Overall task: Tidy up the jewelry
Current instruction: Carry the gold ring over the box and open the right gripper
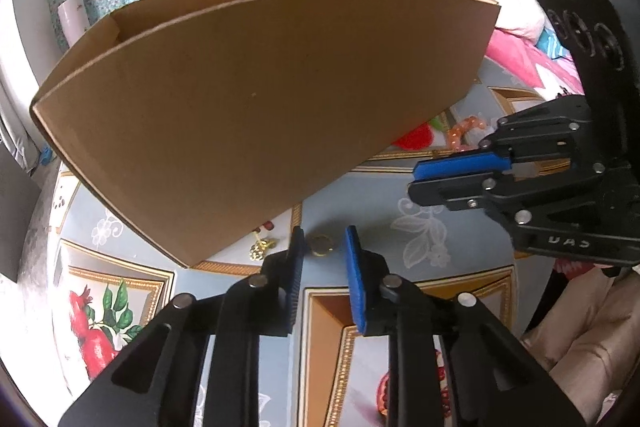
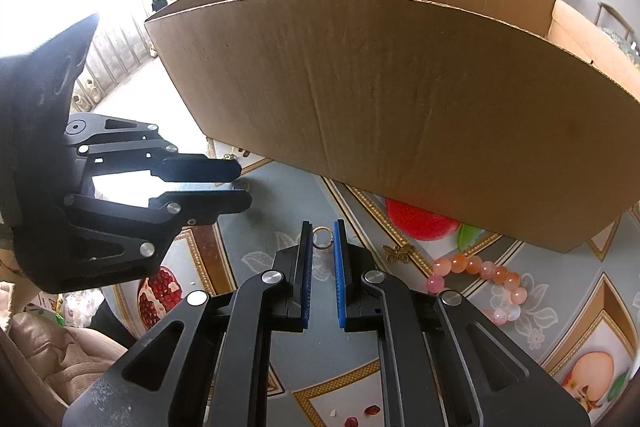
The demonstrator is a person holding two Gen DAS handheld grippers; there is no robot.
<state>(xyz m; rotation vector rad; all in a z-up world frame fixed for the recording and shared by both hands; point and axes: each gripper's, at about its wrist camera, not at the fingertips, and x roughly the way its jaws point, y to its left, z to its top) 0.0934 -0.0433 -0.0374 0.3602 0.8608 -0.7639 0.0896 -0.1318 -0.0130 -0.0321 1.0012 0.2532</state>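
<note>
- right gripper (image 2: 323, 227) sits low over the tablecloth (image 2: 280, 211), jaws parted a moderate way, blue pads facing each other.
- gold ring (image 2: 322, 237) lies flat on the cloth between the right fingertips; it appears close to the left pad, but contact cannot be confirmed. nothing is clamped.
- left gripper (image 1: 322, 239) also points at the ring (image 1: 322, 245), which shows just beyond its tips, in the gap between them. jaws parted, holding nothing.
- seen from the left wrist, the right gripper (image 1: 414, 179) enters from the right with its tips only slightly apart.
- seen from the right wrist, the left gripper (image 2: 244, 183) enters from the left, tips apart, empty.
- cardboard box (image 2: 400, 99), open-topped, stands on the cloth directly behind both tools; interior contents not visible.
- butterfly brooch (image 2: 398, 253), bronze coloured, lies on the cloth to the right of the ring, near the box base.
- bead bracelet (image 2: 484, 279), pink and orange, lies further right, apart from the brooch.
- gold earring (image 1: 262, 245) with a dark red bead lies beside the box's near corner, left of the left gripper.
</note>
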